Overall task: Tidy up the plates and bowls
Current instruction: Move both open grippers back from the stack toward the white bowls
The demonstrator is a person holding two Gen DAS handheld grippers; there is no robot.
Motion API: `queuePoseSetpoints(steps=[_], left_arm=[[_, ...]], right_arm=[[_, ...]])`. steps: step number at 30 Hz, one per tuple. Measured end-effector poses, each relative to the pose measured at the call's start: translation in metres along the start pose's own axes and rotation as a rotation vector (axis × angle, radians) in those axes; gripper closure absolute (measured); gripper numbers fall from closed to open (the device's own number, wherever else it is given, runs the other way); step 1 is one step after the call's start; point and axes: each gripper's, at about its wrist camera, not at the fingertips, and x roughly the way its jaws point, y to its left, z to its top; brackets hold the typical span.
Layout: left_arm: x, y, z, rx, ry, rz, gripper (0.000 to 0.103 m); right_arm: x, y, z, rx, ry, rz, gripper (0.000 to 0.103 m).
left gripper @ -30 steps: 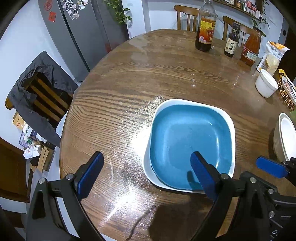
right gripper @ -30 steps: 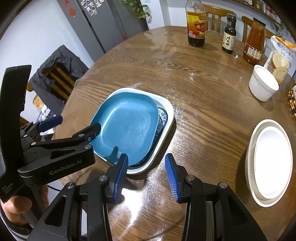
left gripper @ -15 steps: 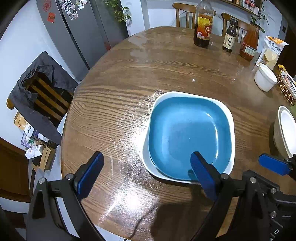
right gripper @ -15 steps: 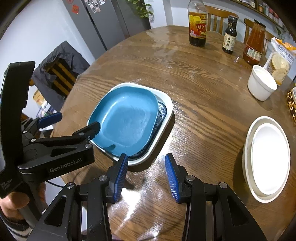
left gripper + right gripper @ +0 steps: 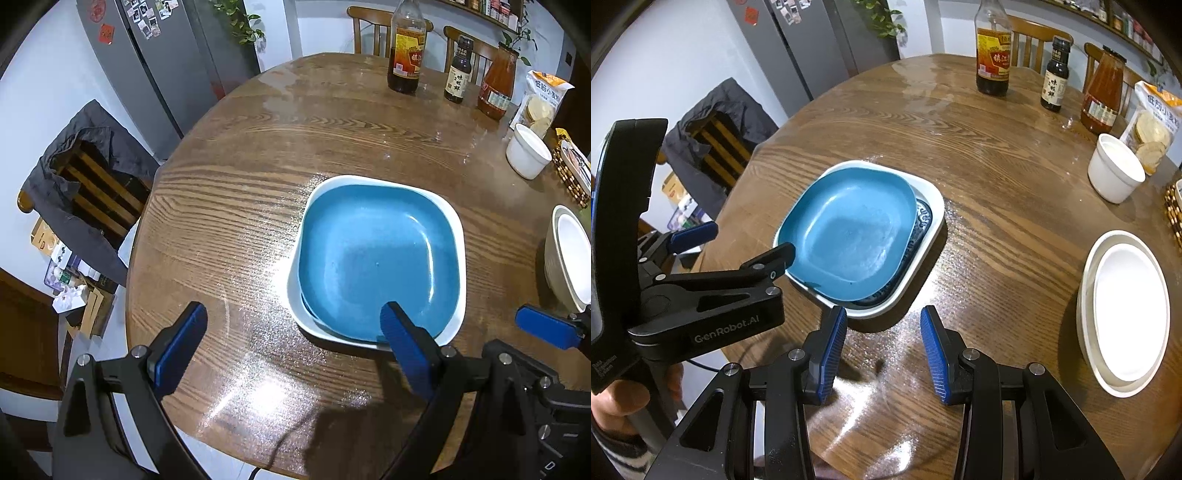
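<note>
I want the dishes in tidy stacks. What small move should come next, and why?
Probably nudge the blue plate square into the white dish: it sits skewed, baring the patterned plate beneath. Both the left gripper and the right gripper are open and empty.

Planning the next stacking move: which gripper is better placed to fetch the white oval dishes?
Probably the right gripper. The white oval dishes lie on its side of the table, its jaws open and empty. The left gripper hovers by the blue plate, farther away.
</note>
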Motion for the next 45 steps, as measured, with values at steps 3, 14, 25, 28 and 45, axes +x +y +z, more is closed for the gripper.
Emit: queuePoseSetpoints(steps=[3,14,25,28,45], left_arm=[[-0.002,0.001,0.0,-0.005,-0.003,0.004,0.008],[-0.009,0.002,-0.007,-0.003,-0.011,0.008,0.008],[-0.016,0.0,-0.012,-0.008,-0.026,0.009,0.008],[-0.018,0.0,-0.012,-0.013,-0.026,0.009,0.008],[-0.03,-0.017,-0.006,-0.001,-0.059,-0.004,0.008]], right_arm=[[-0.002,0.0,0.0,-0.003,-0.005,0.001,0.061],[-0.009,0.0,-0.003,-0.006,-0.019,0.011,0.061],[-0.011,-0.001,-0.006,-0.01,-0.022,0.014,0.061],[-0.013,-0.002,-0.007,-0.013,-0.025,0.018,0.061],[-0.028,-0.014,-0.01,0.008,-0.066,0.016,0.061]])
